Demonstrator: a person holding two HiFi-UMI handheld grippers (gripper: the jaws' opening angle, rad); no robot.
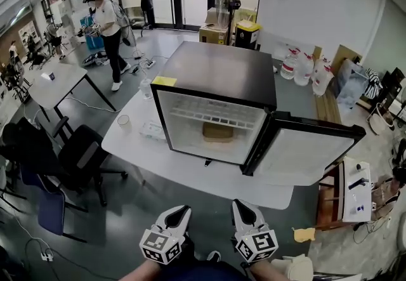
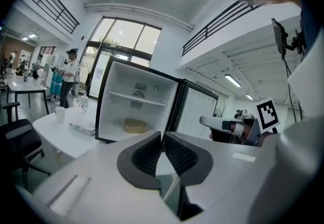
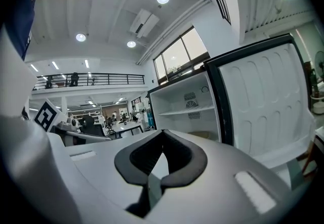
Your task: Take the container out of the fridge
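Observation:
A small black fridge [image 1: 219, 77] stands on a white table [image 1: 190, 172], its door [image 1: 304, 150] swung open to the right. Inside, on the floor under a wire shelf, lies a tan container [image 1: 217, 131], which the left gripper view shows as a tan container [image 2: 135, 126]. Both grippers hang low in front of the table, well short of the fridge. My left gripper [image 1: 179, 212] is shut and empty, its tips meeting [image 2: 162, 136]. My right gripper [image 1: 243, 205] is shut too, with nothing held [image 3: 162, 148].
On the table left of the fridge sit a cup [image 1: 124, 122], a glass [image 1: 146, 88] and a flat packet [image 1: 154, 130]. Dark office chairs [image 1: 60, 153] stand at the left. A person [image 1: 108, 23] stands at the back left. Water bottles [image 1: 304, 67] and boxes lie behind the fridge.

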